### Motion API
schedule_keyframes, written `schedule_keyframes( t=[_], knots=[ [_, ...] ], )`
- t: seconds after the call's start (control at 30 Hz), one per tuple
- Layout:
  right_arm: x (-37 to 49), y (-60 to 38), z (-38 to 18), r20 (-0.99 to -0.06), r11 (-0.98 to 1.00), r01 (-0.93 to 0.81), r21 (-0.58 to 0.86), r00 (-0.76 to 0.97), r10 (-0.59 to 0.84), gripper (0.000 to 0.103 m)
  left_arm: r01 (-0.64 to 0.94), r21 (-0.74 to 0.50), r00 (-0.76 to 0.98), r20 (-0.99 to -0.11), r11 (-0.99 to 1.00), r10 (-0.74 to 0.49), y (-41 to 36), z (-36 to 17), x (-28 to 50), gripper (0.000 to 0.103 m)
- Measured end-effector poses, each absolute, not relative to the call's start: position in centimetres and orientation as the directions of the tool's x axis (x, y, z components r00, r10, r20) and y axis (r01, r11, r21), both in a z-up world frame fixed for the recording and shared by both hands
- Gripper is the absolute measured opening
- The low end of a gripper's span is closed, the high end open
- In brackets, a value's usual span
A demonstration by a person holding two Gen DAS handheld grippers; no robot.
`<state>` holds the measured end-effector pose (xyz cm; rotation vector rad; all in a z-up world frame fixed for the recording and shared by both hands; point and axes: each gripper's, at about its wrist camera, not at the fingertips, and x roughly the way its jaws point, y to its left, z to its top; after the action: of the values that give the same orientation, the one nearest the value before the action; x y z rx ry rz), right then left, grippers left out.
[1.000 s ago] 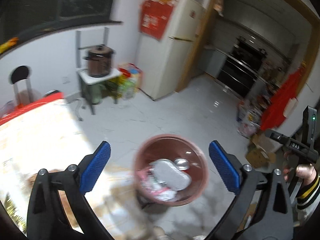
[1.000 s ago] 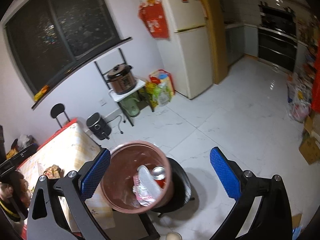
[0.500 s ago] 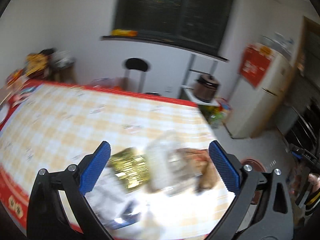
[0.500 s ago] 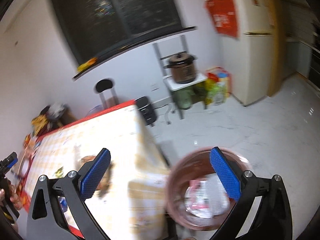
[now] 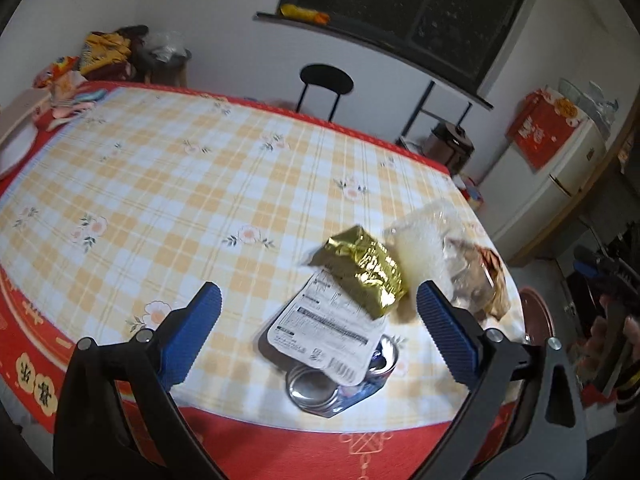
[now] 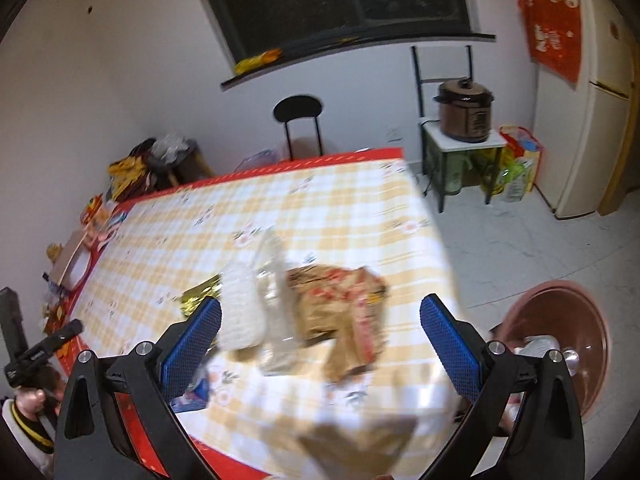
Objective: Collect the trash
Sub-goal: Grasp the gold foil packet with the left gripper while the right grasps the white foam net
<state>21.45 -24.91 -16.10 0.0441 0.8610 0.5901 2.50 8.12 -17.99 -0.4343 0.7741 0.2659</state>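
1. The table (image 5: 160,168) holds the trash near its corner; the bin (image 6: 560,332) stands on the floor beside it.
2. The white tray (image 5: 324,328) overlaps a crushed can (image 5: 320,388); lifting one could drag the other off.
3. The gold wrapper (image 5: 360,268) is crinkly and may slip.
4. The left gripper (image 5: 318,312) and right gripper (image 6: 320,320) are both spread wide, empty.
5. The tray's label print is unreadable.

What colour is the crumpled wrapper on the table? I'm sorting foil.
Shiny gold wrapper, clearest in the left wrist view.
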Motion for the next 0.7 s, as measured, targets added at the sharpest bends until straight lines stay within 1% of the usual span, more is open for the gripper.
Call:
schedule_keyframes(
  t=[0.17,0.37,0.4,0.47,0.57,0.67,0.7],
  knots=[
    [19.9,-20.8,-17.2,-0.745,0.841,-0.500,0.208,0.476,0.468,0.098,-0.341,-0.335,0.692,-0.722,0.879,-0.007,10.0,-20.0,3.2,0.096],
    [20.3,-16.1,-20.2,-0.773,0.825,-0.528,0.198,0.433,0.463,0.098,-0.286,-0.357,0.686,-0.724,0.889,-0.070,12.3,-21.6,3.9,0.095],
    [20.6,-14.9,-21.0,-0.779,0.820,-0.536,0.201,0.419,0.466,0.096,-0.281,-0.360,0.683,-0.726,0.890,-0.078,12.7,-21.9,4.0,0.095],
    [21.2,-13.1,-22.4,-0.790,0.814,-0.544,0.202,0.401,0.464,0.088,-0.273,-0.364,0.674,-0.733,0.891,-0.093,13.6,-22.4,4.0,0.095],
    [22.3,-10.6,-24.5,-0.811,0.820,-0.535,0.206,0.376,0.449,0.073,-0.271,-0.377,0.654,-0.747,0.886,-0.117,14.8,-23.4,3.9,0.092],
    [23.0,-9.0,-26.2,-0.826,0.834,-0.509,0.211,0.364,0.431,0.071,-0.264,-0.401,0.644,-0.750,0.877,-0.150,15.6,-24.0,4.0,0.085],
    [23.2,-8.6,-26.6,-0.831,0.840,-0.501,0.210,0.362,0.423,0.071,-0.261,-0.408,0.643,-0.749,0.875,-0.157,15.8,-24.1,4.1,0.084]
  ],
)
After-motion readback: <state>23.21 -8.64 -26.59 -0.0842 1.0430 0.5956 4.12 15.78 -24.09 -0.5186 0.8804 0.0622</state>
